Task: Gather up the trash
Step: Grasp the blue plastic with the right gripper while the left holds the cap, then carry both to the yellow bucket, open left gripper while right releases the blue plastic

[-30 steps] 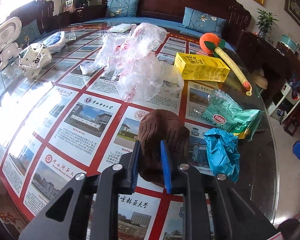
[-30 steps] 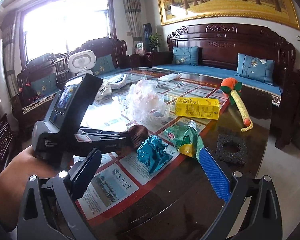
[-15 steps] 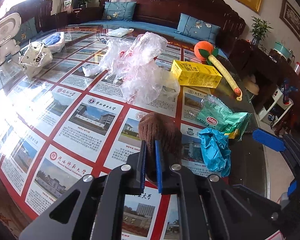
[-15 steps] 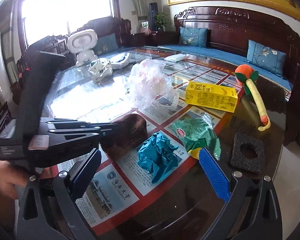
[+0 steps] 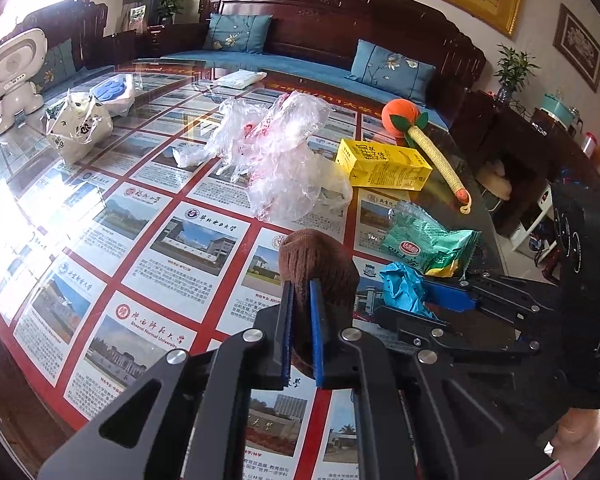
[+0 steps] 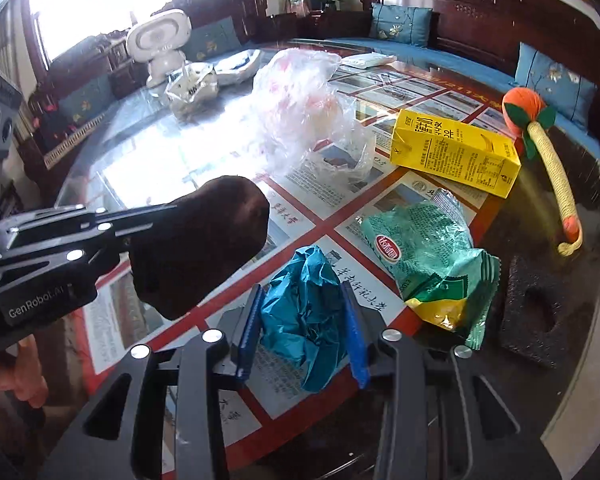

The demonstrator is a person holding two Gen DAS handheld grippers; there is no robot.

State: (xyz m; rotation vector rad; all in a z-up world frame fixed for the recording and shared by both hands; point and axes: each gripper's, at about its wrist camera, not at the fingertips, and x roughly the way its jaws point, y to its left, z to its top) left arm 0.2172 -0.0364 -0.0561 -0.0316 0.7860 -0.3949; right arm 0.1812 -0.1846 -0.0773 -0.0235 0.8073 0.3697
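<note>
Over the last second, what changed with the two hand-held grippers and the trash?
The left hand-held gripper closed on the brown knit item and raised it off the table. The right hand-held gripper moved in and now brackets the teal crumpled paper, jaws open, not yet clamped. The green snack wrapper, yellow carton and clear plastic bag stayed put.

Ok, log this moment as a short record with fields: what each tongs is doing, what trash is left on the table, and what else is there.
left tongs: shut on the brown knit cloth, lifted off the table
right tongs: open, straddling the crumpled teal paper
loose trash: green snack wrapper, yellow carton, clear plastic bag
other items: orange toy, black foam block
</note>
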